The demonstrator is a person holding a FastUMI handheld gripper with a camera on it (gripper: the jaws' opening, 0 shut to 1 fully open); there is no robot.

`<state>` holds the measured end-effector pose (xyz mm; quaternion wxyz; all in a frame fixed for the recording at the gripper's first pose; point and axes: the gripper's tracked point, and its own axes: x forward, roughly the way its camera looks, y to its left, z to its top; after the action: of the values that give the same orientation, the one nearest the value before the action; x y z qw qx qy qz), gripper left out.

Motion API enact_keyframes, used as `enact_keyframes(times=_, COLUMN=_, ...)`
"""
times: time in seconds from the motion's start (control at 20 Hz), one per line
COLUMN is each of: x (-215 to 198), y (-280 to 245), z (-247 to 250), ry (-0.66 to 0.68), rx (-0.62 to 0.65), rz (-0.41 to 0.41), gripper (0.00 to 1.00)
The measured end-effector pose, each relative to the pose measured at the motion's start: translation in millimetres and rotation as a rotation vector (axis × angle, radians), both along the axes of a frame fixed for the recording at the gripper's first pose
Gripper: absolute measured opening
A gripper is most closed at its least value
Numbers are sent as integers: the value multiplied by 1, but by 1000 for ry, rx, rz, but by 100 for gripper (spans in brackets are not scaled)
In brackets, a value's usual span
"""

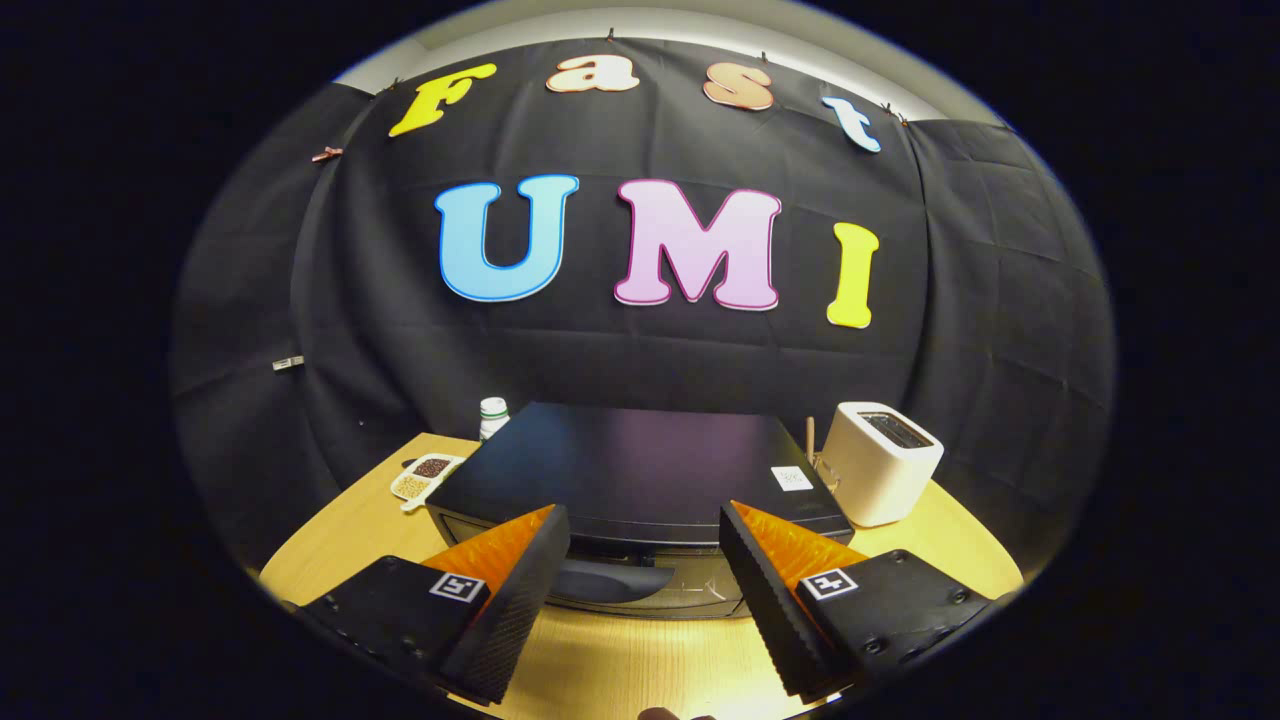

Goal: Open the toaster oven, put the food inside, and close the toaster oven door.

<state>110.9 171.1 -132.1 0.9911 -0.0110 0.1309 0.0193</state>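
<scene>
The gripper (645, 575) hung wide and empty before the closed toaster oven (640, 475), whose door handle (610, 580) probably needed grasping first.

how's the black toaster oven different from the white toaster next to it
The flat-topped black toaster oven is wide and low; the white slot toaster is narrow and taller. The oven sits just ahead of the open tool, door closed; the toaster stands beside it, slot facing up. Both rest on the wooden table.

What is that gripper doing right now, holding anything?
Gripper: open, holding nothing; its fingers are spread just in front of the toaster oven, whose door handle shows between them.
</scene>
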Motion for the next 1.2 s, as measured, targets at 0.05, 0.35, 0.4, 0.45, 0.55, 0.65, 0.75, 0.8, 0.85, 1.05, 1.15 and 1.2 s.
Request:
enact_keyframes(times=0.05, x=3, y=2, z=-9, ry=18, rx=3, rz=-5, gripper=98)
enact_keyframes(times=0.35, x=17, y=17, z=-36, ry=50, rx=-15, rz=0, gripper=99)
enact_keyframes(times=0.4, x=16, y=16, z=-43, ry=82, rx=-11, rz=-8, gripper=98)
enact_keyframes(times=0.45, x=17, y=18, z=-40, ry=65, rx=7, rz=-20, gripper=98)
enact_keyframes(times=0.55, x=15, y=20, z=-40, ry=82, rx=30, rz=-26, gripper=98)
enact_keyframes(times=0.65, x=14, y=21, z=-47, ry=113, rx=60, rz=-26, gripper=98)
enact_keyframes(times=0.75, x=9, y=23, z=-47, ry=127, rx=57, rz=-16, gripper=99)
enact_keyframes(times=0.8, x=4, y=23, z=-47, ry=128, rx=53, rz=-11, gripper=99)
enact_keyframes(times=0.85, x=-1, y=23, z=-49, ry=140, rx=54, rz=-6, gripper=99)
enact_keyframes(times=1.05, x=-27, y=21, z=-58, ry=149, rx=52, rz=-16, gripper=99)
enact_keyframes(times=1.15, x=-43, y=21, z=-68, ry=177, rx=76, rz=-31, gripper=99)
enact_keyframes(times=1.2, x=-50, y=23, z=-71, ry=186, rx=71, rz=-29, gripper=99)
